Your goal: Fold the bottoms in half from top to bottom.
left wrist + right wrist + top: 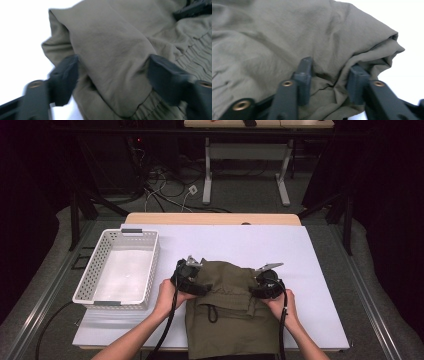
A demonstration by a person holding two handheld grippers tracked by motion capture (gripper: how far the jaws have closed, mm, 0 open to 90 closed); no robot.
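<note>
1. Garment position: one olive-green garment (pixel 227 307), apparently shorts with an elastic waistband and a dark drawstring, lies on the white table (pixel 280 245) between the two tongs. Its near end hangs over the table edge toward the person.

2. Long axis: the garment runs from the person outward across the table. The far end is doubled over, and the fold edge lies crosswise, spanning from one tong to the other.

3. Left gripper (pixel 191 279): it sits at the garment's left edge, with the cloth lying to its right. In the left gripper view the jaws stand wide apart with a thick fold of fabric (pixel 110 60) between them. They straddle the fold without visibly pinching it, so this tong is judged released.

4. Right gripper (pixel 266 284): it sits at the garment's right edge, with the cloth lying to its left. In the right gripper view the jaws stand closer together, with bunched fabric (pixel 329 75) gathered between them. The pads appear to bear on the cloth, so this tong is judged to be grasping the garment, though the grip does not look fully tight.

5. Nearness: both hands sit level with the fold, one at each side. Neither is clearly nearer.

6. Governing relation: any coming fold or lift turns on both tongs holding the same crosswise edge.

7. Count: one garment, two tongs, one white perforated basket (pixel 95 270) left of the left tong, well apart from the cloth.
</note>
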